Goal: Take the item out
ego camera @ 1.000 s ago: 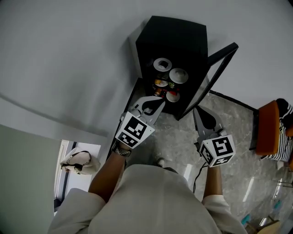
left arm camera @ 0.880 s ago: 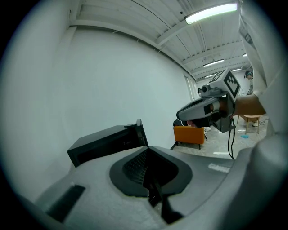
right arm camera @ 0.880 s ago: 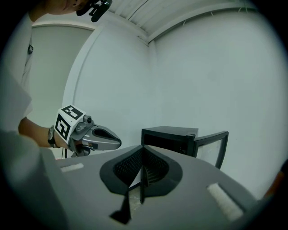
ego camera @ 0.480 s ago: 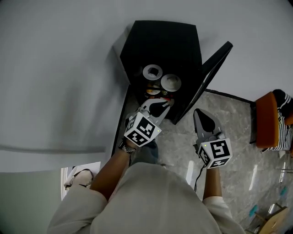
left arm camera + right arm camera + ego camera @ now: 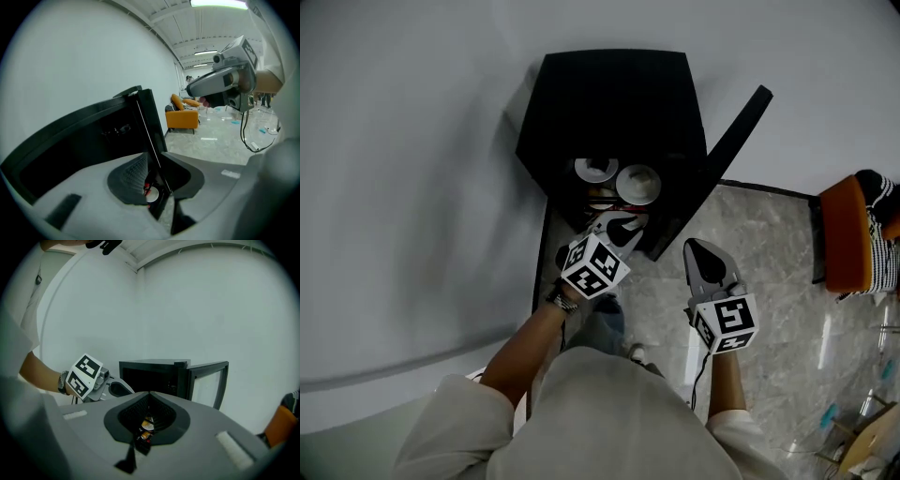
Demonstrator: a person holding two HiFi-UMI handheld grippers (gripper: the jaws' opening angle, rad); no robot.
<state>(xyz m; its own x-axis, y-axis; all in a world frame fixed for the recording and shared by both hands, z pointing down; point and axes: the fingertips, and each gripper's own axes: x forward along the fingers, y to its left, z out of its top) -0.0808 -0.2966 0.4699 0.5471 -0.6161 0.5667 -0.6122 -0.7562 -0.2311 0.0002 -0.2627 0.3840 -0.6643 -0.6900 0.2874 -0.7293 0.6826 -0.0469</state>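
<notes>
While the left tool (image 5: 629,223), jaws just opening and empty, hovers at the cabinet (image 5: 619,94), it should spread wider before gripping the white-lidded item (image 5: 637,184). Right tool (image 5: 699,249): slightly parted, empty.

Large open indoor hall, more lab or demo space than home. To right of left tool (image 5: 623,222): high ceiling with exposed beams, strip lights (image 5: 218,3), long stretch of polished grey stone floor (image 5: 220,136), orange armchair (image 5: 183,117) by wall. Ahead of tool: bare white wall (image 5: 412,141), small black glass-door cabinet (image 5: 619,103) on floor against it.
</notes>
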